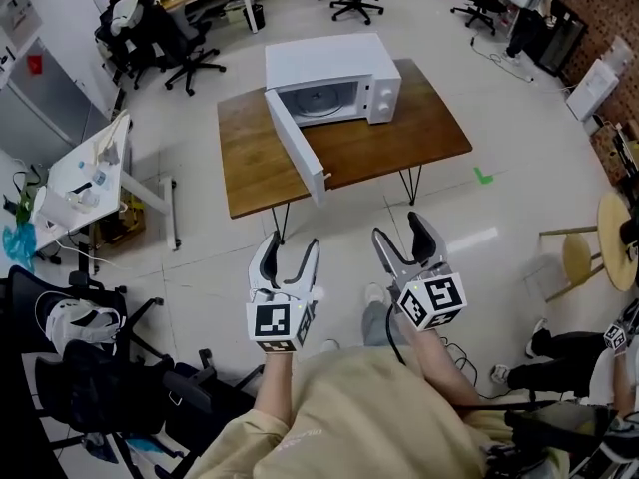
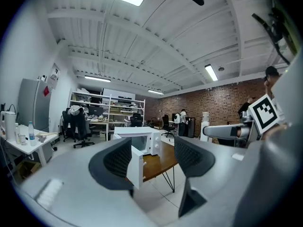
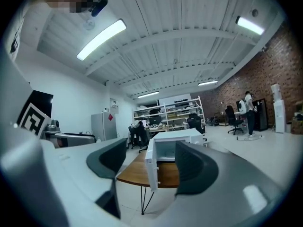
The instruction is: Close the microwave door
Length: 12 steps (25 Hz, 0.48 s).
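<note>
A white microwave [image 1: 334, 75] stands on a wooden table [image 1: 419, 128]. Its door [image 1: 296, 145] hangs wide open, swung out toward me past the table's front edge. My left gripper [image 1: 286, 254] and right gripper [image 1: 401, 238] are both held out over the floor short of the table, side by side, each open with nothing between the jaws. In the left gripper view the open door [image 2: 136, 165] and the microwave [image 2: 142, 140] show between the jaws. The right gripper view frames the door [image 3: 151, 167] and the oven's cavity [image 3: 166, 151] the same way.
The table rests on thin black hairpin legs [image 1: 410, 183]. Office chairs [image 1: 170, 38] stand behind it at the left, a white desk [image 1: 85, 173] is at the left, and a round stool [image 1: 579, 259] is at the right. A black chair [image 1: 90, 367] sits close at my lower left.
</note>
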Each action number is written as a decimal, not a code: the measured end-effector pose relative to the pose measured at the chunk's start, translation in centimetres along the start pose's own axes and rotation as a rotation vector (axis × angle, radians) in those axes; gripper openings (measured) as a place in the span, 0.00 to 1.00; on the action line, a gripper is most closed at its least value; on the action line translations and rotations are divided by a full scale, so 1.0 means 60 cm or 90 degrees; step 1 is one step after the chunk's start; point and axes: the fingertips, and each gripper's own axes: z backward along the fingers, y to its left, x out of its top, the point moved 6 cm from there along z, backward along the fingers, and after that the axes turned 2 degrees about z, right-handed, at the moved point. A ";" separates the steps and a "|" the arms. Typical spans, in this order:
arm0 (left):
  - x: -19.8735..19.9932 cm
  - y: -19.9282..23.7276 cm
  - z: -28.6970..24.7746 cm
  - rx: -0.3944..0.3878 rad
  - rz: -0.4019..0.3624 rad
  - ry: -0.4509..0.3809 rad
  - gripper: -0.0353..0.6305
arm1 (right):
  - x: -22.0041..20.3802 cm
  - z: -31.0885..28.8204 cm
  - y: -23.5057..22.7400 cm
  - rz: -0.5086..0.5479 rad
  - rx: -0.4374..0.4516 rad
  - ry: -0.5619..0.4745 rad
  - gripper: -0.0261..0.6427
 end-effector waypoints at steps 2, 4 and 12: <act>-0.006 -0.007 -0.050 0.008 -0.003 0.001 0.48 | 0.006 -0.026 -0.044 0.002 0.013 -0.006 0.50; -0.010 -0.020 -0.098 0.016 -0.006 -0.004 0.48 | 0.019 -0.044 -0.090 0.014 0.025 -0.021 0.50; -0.012 -0.074 -0.306 0.049 -0.016 0.007 0.48 | 0.037 -0.126 -0.309 -0.004 0.048 -0.029 0.50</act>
